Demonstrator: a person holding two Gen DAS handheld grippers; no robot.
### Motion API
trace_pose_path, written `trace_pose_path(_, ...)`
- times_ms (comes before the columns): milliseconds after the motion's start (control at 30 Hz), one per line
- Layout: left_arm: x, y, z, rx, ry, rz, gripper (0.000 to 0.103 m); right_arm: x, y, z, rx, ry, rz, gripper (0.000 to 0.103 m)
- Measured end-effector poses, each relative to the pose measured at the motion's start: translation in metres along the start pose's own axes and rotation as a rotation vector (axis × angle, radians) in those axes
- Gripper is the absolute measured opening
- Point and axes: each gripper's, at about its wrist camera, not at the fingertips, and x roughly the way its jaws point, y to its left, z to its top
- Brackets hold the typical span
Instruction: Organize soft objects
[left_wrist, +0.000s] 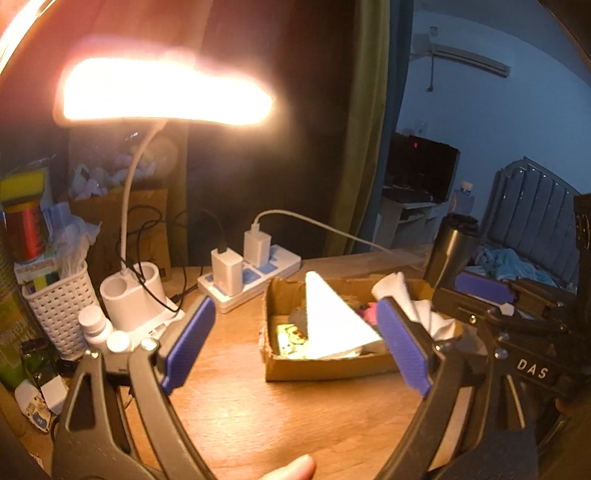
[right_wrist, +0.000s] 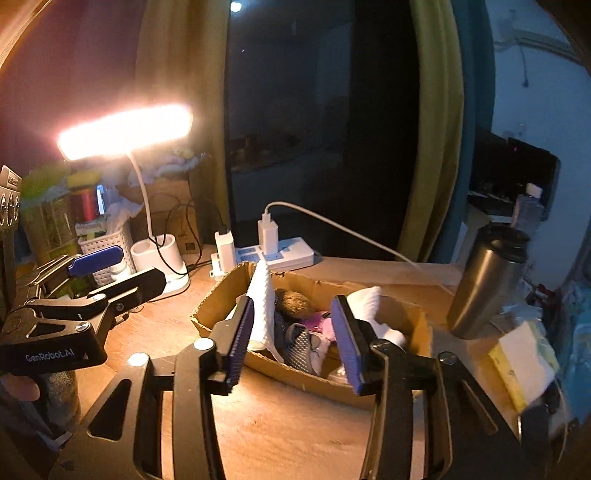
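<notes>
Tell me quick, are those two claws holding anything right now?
Left claw: open, holding nothing, above the desk before the cardboard box.
Right claw: open, holding nothing.

A cardboard box sits on the wooden desk, in front of both grippers. In it a folded white cloth leans against the left wall, a brown furry item lies toward the back, a mesh fabric piece lies in the middle, and a crumpled white cloth rests at the right end. Behind the box a power strip holds two chargers. Left of the strip stands a desk lamp, and further left a woven basket. A metal tumbler stands right of the box. The left gripper is above the desk before the box, the right gripper beside it on the right.
</notes>
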Motion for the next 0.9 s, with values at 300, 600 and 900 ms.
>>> trace_pose_path(300, -0.033, -0.024, 0.005, 0.033, -0.045, -0.030, 0.090, -0.050, -0.007, -0.004, 0.021, -0.056, -0.062, 0.059)
trace_pose_path(600, -0.070, -0.044, 0.008, 0.057, -0.099, -0.054, 0.097, -0.100, -0.011, -0.012, 0.042, -0.120, -0.115, 0.062)
trace_pose_path(900, -0.107, -0.062, 0.007, 0.076, -0.142, -0.042, 0.098, -0.147, -0.004, -0.014, 0.038, -0.182, -0.144, 0.076)
